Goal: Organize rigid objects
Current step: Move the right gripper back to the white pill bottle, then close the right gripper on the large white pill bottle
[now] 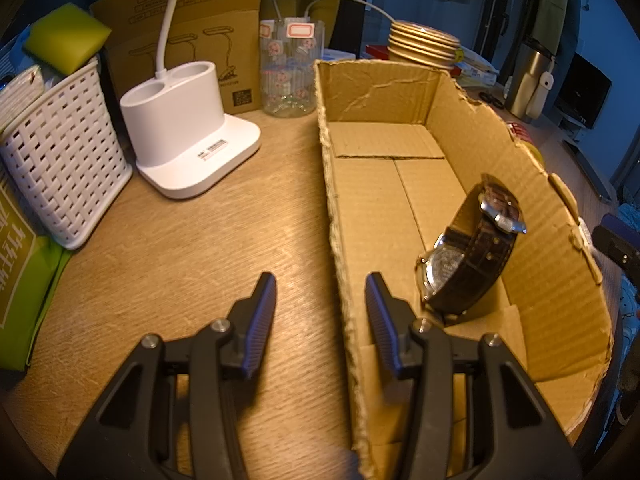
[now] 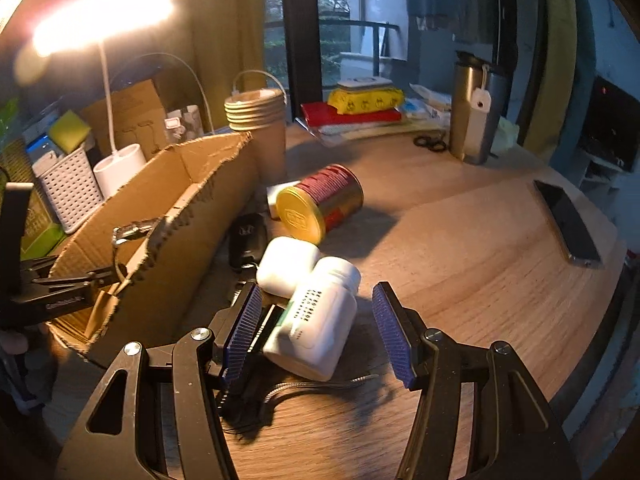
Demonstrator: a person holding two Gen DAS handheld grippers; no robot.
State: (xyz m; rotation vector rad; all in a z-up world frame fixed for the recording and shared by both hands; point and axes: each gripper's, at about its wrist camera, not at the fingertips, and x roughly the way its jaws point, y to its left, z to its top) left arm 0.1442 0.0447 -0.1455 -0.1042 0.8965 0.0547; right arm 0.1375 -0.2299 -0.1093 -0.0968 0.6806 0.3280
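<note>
The left-wrist view alone shows the cardboard box [image 1: 400, 184] interior: a wristwatch [image 1: 472, 252] leans against its right wall. Left tongs [image 1: 320, 292] are spread wide, empty, straddling the box's left wall. The right-wrist view alone shows a white bottle [image 2: 316, 328] lying between the wide-open, empty right tongs [image 2: 316, 308], on the wooden surface [image 2: 460, 248].

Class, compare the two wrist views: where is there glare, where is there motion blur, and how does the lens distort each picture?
Right wrist: the lit lamp head flares out at upper left, and the white bottle between the open jaws is slightly smeared. Left wrist: evenly dim and warm, no glare, watch sharp. Both: fisheye bending, dark round corners.
</note>
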